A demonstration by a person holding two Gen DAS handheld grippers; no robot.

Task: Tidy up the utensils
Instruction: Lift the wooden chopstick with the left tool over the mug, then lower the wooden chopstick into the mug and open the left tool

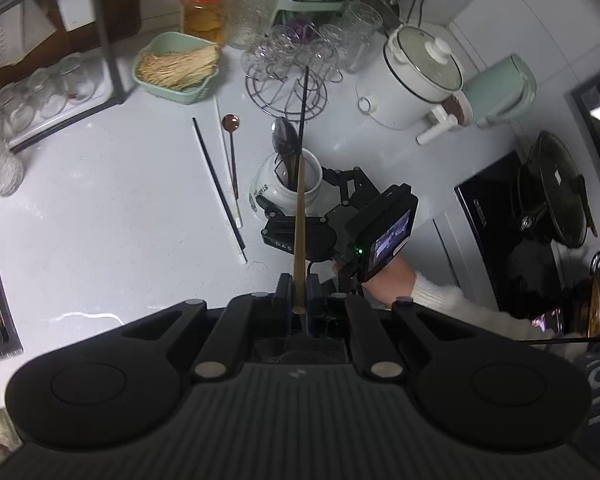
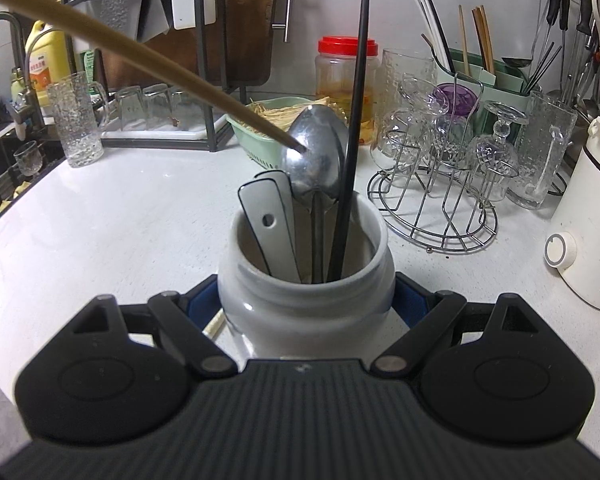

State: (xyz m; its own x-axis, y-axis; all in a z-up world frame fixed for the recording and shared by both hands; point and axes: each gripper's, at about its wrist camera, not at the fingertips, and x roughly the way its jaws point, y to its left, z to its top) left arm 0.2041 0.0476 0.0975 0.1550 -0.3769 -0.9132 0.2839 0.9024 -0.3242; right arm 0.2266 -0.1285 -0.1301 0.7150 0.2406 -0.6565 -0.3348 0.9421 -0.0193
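My left gripper [image 1: 299, 294] is shut on a wooden chopstick [image 1: 299, 236] that points down toward the white ceramic jar [image 1: 286, 192]; its tip hovers by the metal spoon [image 2: 314, 156] in the right wrist view [image 2: 140, 54]. My right gripper [image 2: 306, 304] is closed around the jar [image 2: 306, 312] and steadies it on the counter. The jar holds the spoon, a black chopstick [image 2: 350, 152] and a grey-handled utensil [image 2: 270, 228]. On the counter left of the jar lie a black chopstick [image 1: 216, 176], a white chopstick [image 1: 236, 216] and a copper spoon [image 1: 232, 148].
A wire glass rack [image 1: 288, 76] with upturned glasses stands behind the jar. A green basket [image 1: 176, 66] of sticks and a red-lidded jar [image 1: 204, 4] sit at the back. A white cooker [image 1: 416, 76] and a stove with a pan [image 1: 552, 196] are to the right.
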